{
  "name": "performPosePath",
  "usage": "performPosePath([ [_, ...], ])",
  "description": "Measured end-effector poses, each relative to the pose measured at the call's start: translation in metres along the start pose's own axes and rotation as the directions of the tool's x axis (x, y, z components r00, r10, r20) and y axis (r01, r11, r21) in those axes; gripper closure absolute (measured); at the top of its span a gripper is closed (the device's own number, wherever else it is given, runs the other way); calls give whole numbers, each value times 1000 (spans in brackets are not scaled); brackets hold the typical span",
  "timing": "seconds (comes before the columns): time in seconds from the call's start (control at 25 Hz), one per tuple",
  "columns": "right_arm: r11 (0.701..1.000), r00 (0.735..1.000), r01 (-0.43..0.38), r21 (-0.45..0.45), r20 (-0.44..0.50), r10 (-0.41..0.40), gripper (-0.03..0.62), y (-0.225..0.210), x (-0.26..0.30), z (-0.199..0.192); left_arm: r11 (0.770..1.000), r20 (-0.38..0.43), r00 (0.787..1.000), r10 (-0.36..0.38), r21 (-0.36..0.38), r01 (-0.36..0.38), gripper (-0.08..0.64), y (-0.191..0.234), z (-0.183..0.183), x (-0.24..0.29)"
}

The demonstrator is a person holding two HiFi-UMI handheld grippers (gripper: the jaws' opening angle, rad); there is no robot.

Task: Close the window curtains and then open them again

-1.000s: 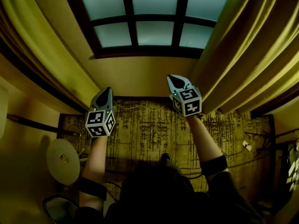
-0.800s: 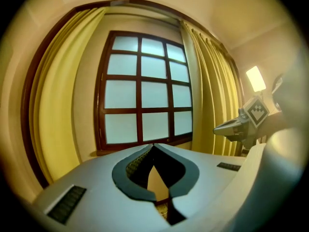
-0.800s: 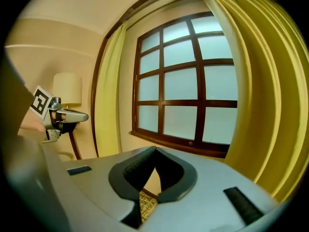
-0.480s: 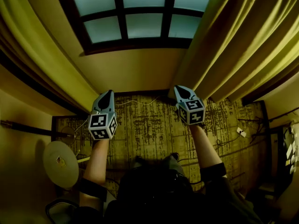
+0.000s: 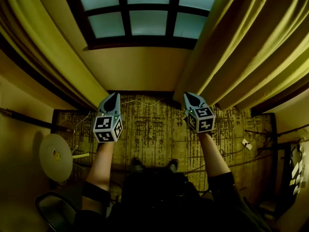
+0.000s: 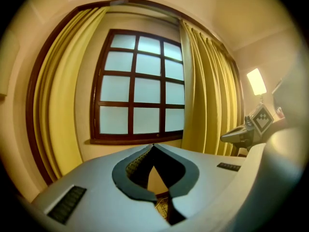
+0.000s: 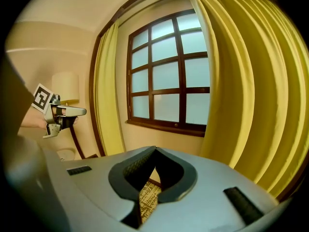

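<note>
While yellow fabric curtains point(image 5: 241, 47) hang upright, parted off the dark-framed window point(image 5: 147, 23), left hand-held gripper point(image 5: 112, 96) and right hand-held gripper point(image 5: 189, 96) closed, empty, lower than before.

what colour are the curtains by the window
Yellow curtains, mustard-gold in this light; they show best in the left gripper view.

The window point(image 5: 145, 13) is sitting in the wall ahead, between two curtains. The left curtain point(image 5: 43, 47) is hanging at its left side and the right curtain point(image 5: 246, 42) at its right, both standing clear of the panes. A rug point(image 5: 154, 129) is lying on the floor below the sill. The left hand-held gripper point(image 5: 112, 96) and the right hand-held gripper point(image 5: 189, 95) are hovering side by side over the rug's far edge, well apart. The right one is hovering just beside the right curtain's foot. A round object point(image 5: 55, 157) is lying left of the rug.
</note>
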State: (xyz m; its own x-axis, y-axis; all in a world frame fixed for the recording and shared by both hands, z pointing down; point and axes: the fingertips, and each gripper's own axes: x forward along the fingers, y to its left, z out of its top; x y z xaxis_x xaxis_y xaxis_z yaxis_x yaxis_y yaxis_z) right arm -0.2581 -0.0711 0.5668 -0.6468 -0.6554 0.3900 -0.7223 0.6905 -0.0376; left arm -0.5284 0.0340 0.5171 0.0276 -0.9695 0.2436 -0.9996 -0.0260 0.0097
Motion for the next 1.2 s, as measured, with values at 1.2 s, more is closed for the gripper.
performPosePath([
  [1.2, 998, 1000, 21, 56, 11, -21, 589, -58, -69, -39, 998, -7, 1000, -21, 51, 21, 560, -90, 0, -10],
])
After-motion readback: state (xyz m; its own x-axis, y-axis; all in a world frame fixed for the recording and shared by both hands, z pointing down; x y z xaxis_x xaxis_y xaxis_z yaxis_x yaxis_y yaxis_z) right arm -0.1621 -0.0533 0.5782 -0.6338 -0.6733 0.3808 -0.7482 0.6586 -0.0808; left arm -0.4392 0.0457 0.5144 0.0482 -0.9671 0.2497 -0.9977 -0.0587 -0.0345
